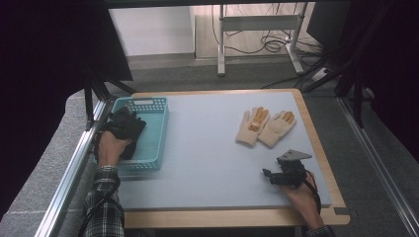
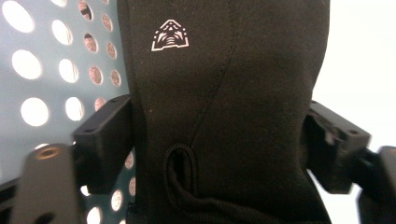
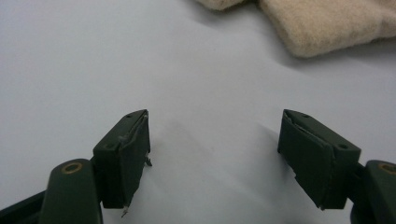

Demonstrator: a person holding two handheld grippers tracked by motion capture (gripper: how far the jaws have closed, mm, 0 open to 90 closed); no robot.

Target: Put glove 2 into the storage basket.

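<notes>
L gripper (image 1: 124, 121) sits over the teal basket (image 1: 157, 129) at the table's left edge, w/ a black glove (image 2: 224, 93) between its jaws. In the left gripper view the jaws stand wide on either side of the glove; pads look beside the fabric, not pinching, so I read it as let go and lying in the basket. R gripper (image 1: 272, 176) rests low on the grey table (image 1: 207, 148) near the front right corner, jaws wide, nothing between them. The tan gloves (image 1: 264, 127), a pair touching side by side, lie just beyond it, cuffs toward the R gripper. Handling, as a judgement: the black glove is light, soft, floppy, prob. a smooth stretch knit w/ a stitched seam and a gathered cuff; it will sag and fold, no risk of breaking, some risk of slipping if only one thin layer is pinched. Best hold: the bunched cuff or a thick fold through both layers. Tan gloves look thick and fuzzy, so grippy; take one at the cuff edge nearest the R gripper, so the other stays put.
</notes>
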